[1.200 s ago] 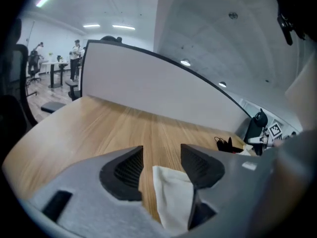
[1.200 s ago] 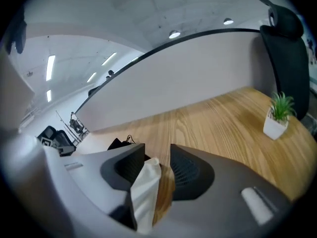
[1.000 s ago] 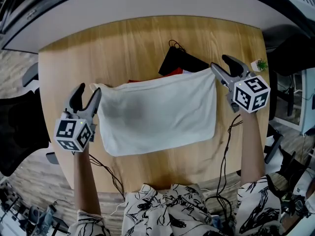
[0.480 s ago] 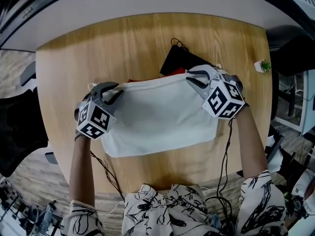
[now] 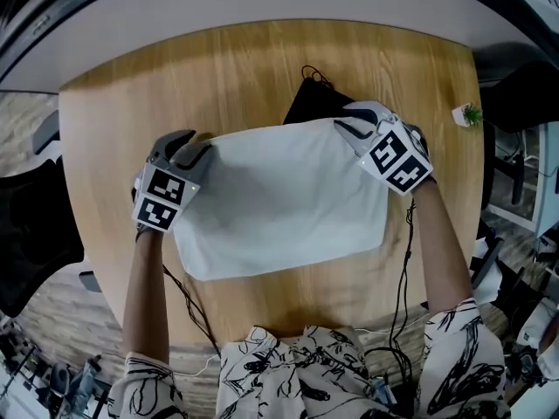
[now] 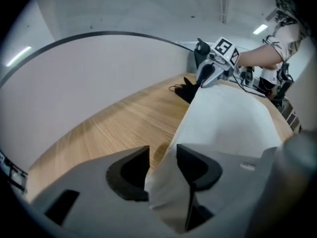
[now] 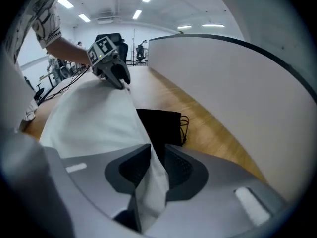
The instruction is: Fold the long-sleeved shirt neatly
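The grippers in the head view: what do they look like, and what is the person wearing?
Both the left gripper and right gripper are grey with dark curved jaws, each bearing a white cube with black square markers. Thin black cables trail from them. The sleeves are white with black print.

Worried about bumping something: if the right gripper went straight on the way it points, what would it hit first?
Likely the black cloth pouch with a cord, on the wooden table just beyond the white shirt the right gripper clamps; depth is unclear.
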The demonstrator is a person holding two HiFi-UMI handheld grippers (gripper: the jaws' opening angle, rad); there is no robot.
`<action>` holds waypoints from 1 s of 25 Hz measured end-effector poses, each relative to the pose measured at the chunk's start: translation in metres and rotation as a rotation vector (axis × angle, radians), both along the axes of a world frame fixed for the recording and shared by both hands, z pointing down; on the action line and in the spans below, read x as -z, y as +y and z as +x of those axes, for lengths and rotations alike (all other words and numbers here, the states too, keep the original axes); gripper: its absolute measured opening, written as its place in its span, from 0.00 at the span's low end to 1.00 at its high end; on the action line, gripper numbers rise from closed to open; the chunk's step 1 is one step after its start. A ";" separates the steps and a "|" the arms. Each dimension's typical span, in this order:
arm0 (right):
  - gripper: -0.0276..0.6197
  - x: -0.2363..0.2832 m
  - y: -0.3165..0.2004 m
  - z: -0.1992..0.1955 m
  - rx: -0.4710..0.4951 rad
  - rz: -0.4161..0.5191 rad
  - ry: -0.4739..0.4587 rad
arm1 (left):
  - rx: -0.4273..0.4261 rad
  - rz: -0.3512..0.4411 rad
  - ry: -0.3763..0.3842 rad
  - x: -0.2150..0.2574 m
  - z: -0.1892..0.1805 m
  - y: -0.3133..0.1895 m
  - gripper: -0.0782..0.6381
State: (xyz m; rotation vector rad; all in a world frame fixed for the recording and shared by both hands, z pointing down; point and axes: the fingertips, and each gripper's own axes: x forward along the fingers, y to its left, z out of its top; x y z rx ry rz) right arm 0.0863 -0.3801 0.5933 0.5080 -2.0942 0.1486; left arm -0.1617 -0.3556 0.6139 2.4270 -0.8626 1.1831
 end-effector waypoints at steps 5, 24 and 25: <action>0.26 0.033 -0.005 0.034 -0.249 0.055 -0.148 | 0.159 0.105 0.077 0.045 -0.034 0.000 0.38; 0.47 0.018 0.257 0.103 -0.651 -0.160 -0.219 | 0.474 -0.268 0.159 0.025 -0.077 0.299 0.44; 0.47 0.016 0.259 0.103 -0.649 -0.168 -0.223 | 0.475 -0.270 0.159 0.022 -0.074 0.301 0.45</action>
